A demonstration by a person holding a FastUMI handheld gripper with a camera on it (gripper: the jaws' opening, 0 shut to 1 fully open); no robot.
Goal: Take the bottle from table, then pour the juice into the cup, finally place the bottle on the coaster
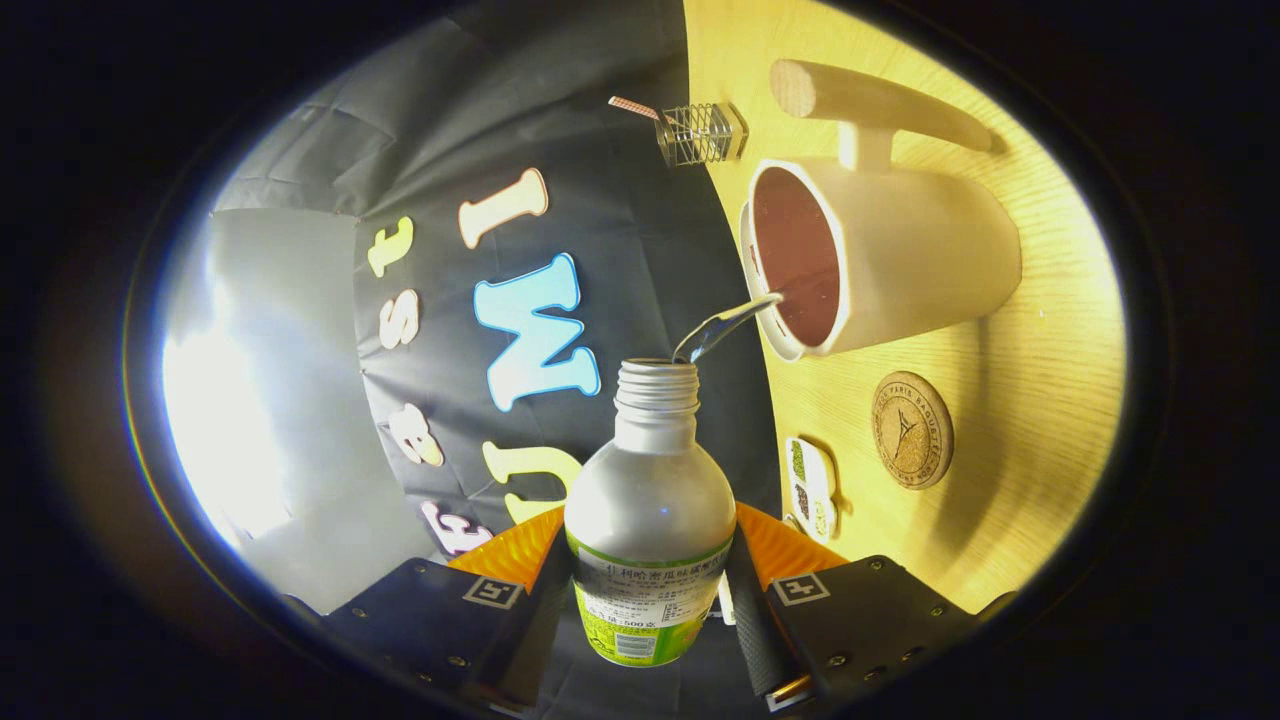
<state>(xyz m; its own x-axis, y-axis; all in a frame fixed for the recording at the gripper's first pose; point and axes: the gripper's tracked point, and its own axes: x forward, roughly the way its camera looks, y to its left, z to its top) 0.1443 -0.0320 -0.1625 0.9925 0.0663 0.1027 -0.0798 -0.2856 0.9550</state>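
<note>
Gripper view showed my gripper (pixel 650 600) clamped on the bottle (pixel 650 510), pouring juice into the cup (pixel 900 260); next, I judged, the coaster (pixel 911 430).

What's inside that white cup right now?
The cup holds dark reddish-brown liquid, and a thin stream runs into it from the open bottle, which the gripper holds tipped toward it. The liquid hides the cup's bottom.
</note>
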